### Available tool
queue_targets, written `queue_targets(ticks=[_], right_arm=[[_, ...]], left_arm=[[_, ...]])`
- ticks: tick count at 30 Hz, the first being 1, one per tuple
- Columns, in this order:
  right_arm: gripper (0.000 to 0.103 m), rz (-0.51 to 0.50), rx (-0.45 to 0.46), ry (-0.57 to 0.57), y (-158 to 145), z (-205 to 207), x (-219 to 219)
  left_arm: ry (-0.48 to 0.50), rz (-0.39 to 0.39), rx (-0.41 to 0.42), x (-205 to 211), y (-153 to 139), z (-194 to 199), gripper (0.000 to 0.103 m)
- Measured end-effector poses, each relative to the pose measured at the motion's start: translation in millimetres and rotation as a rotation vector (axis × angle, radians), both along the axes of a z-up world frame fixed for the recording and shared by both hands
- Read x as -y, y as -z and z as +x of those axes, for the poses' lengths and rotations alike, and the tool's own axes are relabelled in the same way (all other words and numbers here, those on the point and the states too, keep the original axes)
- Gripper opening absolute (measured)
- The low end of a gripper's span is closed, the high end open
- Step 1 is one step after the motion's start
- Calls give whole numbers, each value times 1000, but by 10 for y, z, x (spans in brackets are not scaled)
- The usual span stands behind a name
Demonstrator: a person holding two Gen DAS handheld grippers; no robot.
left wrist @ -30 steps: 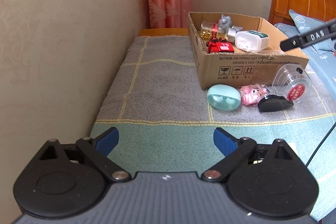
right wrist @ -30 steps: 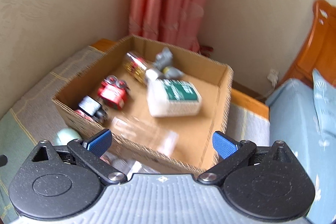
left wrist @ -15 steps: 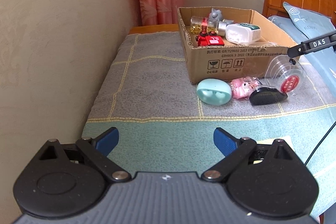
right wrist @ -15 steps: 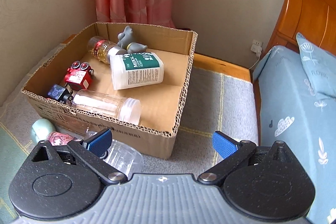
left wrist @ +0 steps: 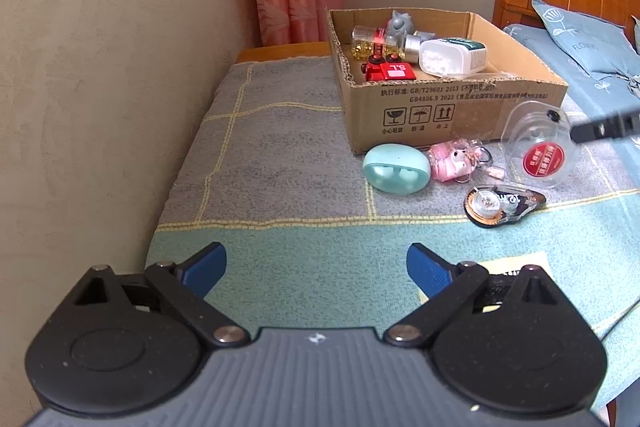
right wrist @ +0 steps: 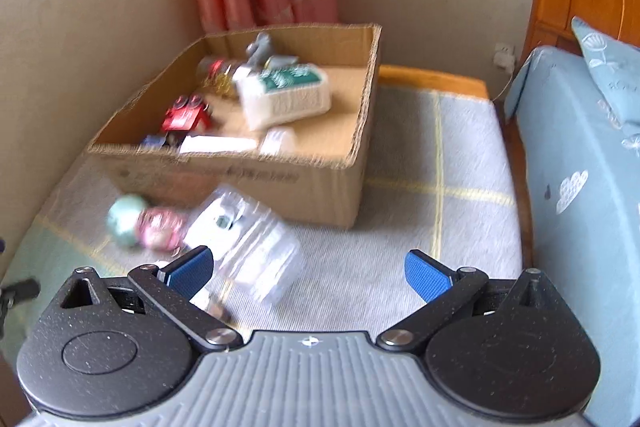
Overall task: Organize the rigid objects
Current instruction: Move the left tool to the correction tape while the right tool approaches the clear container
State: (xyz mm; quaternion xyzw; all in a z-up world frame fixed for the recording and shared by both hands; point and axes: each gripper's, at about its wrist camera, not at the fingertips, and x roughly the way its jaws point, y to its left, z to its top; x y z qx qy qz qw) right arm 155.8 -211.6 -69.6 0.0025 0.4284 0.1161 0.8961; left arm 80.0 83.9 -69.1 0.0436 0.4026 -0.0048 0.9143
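Right gripper [right wrist: 310,273] jaws spread wide, empty. Clear plastic jar [right wrist: 248,247] lying just ahead of left pad. Open brown cardboard box [right wrist: 328,183] beyond, holding white bottle [right wrist: 286,99], red toy [right wrist: 186,115]. View blurred.

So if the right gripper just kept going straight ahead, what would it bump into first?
Probably the bed cover, just right of the clear jar. The right gripper is open and tilted down; the picture is blurred, so depth is uncertain.
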Motion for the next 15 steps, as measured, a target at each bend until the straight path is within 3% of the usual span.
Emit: queue_targets(ticks=[6,12,15], right_arm=[[103,-54,-14,-46,211,-227,-208],[103,-59,0,15,409,-194,-270],[103,-40,35,11,320,-213,-278]], left_arm=[[9,0,-6,22,19,9,97],[47,-26,-12,71,11,46,97],[62,1,-7,118,-2,55,97]])
